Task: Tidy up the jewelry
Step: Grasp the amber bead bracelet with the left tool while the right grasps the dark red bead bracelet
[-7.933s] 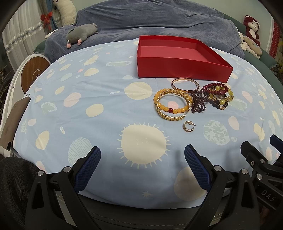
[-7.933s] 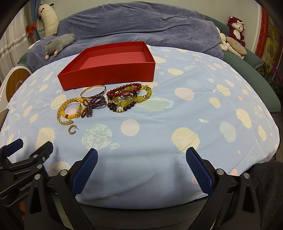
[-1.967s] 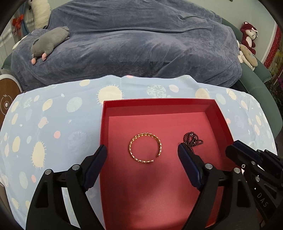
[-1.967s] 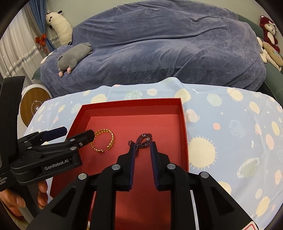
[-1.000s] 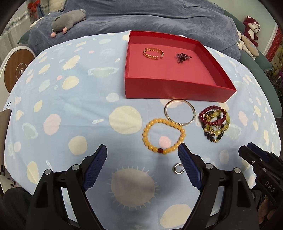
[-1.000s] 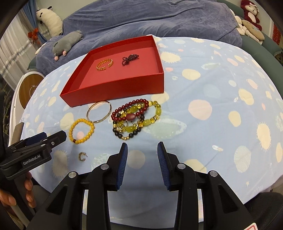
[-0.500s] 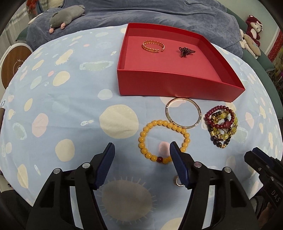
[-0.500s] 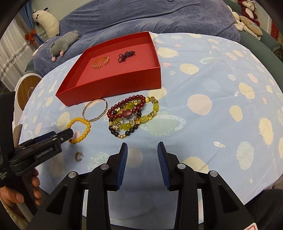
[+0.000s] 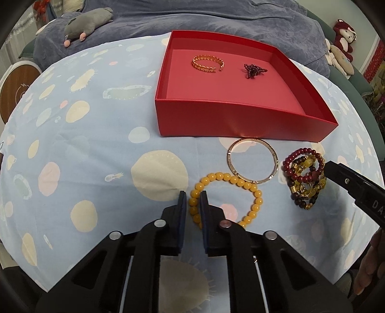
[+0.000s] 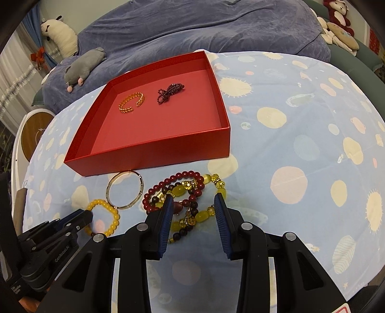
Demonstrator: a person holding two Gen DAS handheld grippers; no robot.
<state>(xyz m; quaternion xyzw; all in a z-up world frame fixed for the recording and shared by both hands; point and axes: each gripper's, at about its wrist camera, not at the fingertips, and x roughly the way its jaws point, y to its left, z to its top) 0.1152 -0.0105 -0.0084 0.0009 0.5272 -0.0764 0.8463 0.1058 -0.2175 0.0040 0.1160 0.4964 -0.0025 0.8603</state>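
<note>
The left gripper (image 9: pixel 193 204) pinches the yellow bead bracelet (image 9: pixel 226 199) to lift it into the red box (image 9: pixel 240 120), while the right gripper (image 10: pixel 193 204) hangs open astride the mixed bead bracelets (image 10: pixel 185 199).

I saw a pale blue sheet (image 9: pixel 72 149) printed with cream suns, dots and planets spread beneath me. Behind it lay a rumpled dark blue blanket (image 10: pixel 216 26). A grey plush mouse (image 9: pixel 87 22) with pink feet rested on that blanket at the far left, and a white plush toy (image 10: pixel 61 36) stood further back. At the far right sat a red plush monkey (image 9: pixel 344 32) beside a beige stuffed toy (image 10: pixel 343 36). A round wooden disc (image 9: pixel 14 91) stood at the left edge.
</note>
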